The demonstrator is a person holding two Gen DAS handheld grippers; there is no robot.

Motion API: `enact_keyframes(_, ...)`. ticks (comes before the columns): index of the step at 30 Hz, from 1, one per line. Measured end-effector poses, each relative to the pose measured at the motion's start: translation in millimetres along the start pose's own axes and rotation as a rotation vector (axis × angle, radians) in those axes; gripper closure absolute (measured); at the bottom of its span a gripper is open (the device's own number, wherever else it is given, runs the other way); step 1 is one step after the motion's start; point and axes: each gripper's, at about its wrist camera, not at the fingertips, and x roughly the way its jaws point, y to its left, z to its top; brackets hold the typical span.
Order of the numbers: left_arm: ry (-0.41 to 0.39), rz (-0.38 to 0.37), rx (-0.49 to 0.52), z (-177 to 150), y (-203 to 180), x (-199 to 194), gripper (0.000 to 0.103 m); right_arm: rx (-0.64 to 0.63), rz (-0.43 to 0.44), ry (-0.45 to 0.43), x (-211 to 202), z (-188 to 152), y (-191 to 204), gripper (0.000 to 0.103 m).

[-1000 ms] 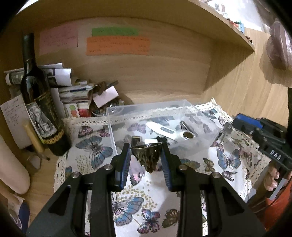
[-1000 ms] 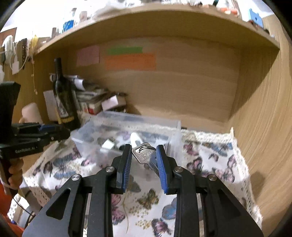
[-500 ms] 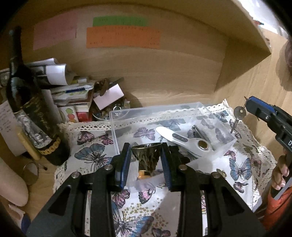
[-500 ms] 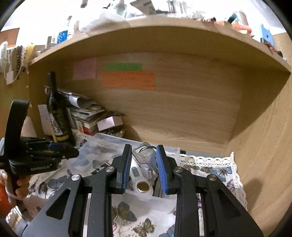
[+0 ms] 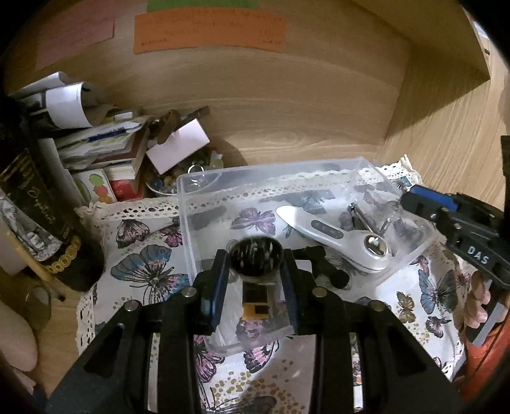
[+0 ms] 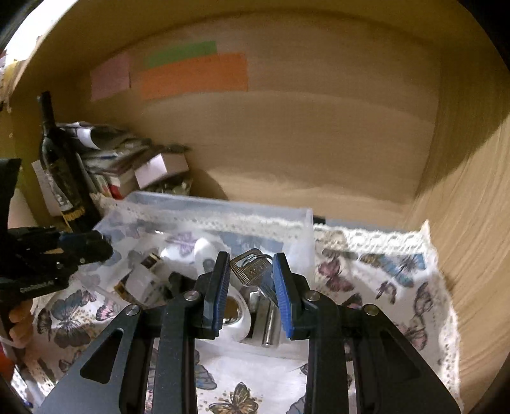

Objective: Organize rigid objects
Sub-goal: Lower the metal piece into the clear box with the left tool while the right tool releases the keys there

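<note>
Presently left gripper [image 5: 255, 274] jaws clamp a dark cup [image 5: 256, 259] above the clear bin's [image 5: 188, 229] 7 o'clock corner; right gripper [image 6: 251, 286] jaws part, key [image 6: 251, 270] loose between them over the bin's 5 o'clock corner.

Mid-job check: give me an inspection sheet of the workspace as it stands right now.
Surface: butterfly cloth on a wooden shelf.
Job's things: clear bin holds a white tool; dark cup; keys.
Clutter: wine bottle, paper stack.
Grippers: left gripper appears shut on the dark cup over the bin; right gripper jaws flank the keys, contact unclear.
Cables: nothing seen.
Surroundings: orange note on back panel.
</note>
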Motion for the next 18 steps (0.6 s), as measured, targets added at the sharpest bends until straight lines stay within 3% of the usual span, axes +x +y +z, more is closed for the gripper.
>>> enact_keyframes(8, -0.013, 0.007, 0.003, -4, -2, -3, 0.065, 0.016, 0.010, 0.062, 15, -5, -5, 0.072)
enact_keyframes(14, -0.076, 0.004, 0.009, -5, -6, -28, 0.056, -0.011, -0.002, -0.018, -15, 0, 3, 0.057)
enact_keyframes(18, -0.140, 0.011, 0.023, -5, -13, -53, 0.053, -0.019, 0.048, -0.089, -48, 3, 10, 0.043)
